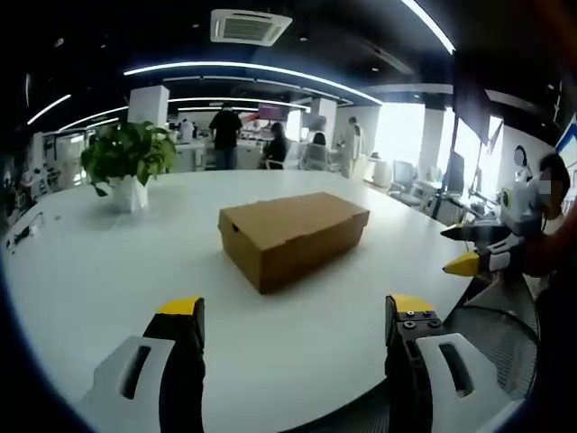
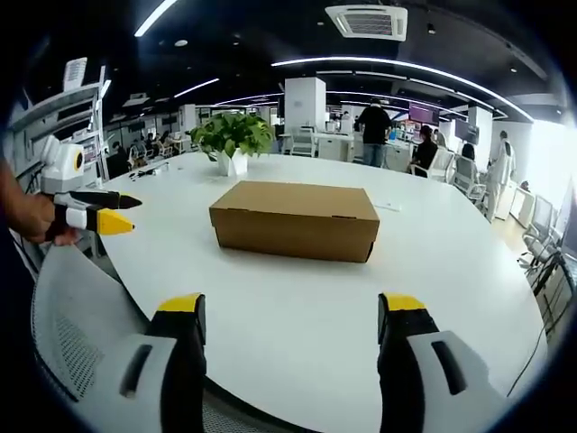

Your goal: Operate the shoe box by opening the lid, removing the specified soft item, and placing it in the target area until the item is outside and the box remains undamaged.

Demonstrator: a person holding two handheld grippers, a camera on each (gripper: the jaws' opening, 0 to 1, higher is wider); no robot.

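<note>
Left gripper view: closed brown cardboard shoe box (image 1: 293, 236) mid-desk, contents hidden under shut lid. Broad white round desk (image 1: 108, 280); open office beyond, potted green plant (image 1: 129, 162) far left. Left tool (image 1: 295, 325) open, empty; right tool (image 2: 290, 323) likewise open, empty.

Shoe box (image 1: 293, 236): matt brown cardboard. Table (image 1: 117, 271): smooth white, slight sheen.

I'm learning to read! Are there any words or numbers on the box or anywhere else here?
No readable text anywhere.
Cardboard shoe box: plain brown, lid shut, nothing printed on the sides that show.
White plant pot: no label.
Far wall screen: too small and blurred to read.
</note>
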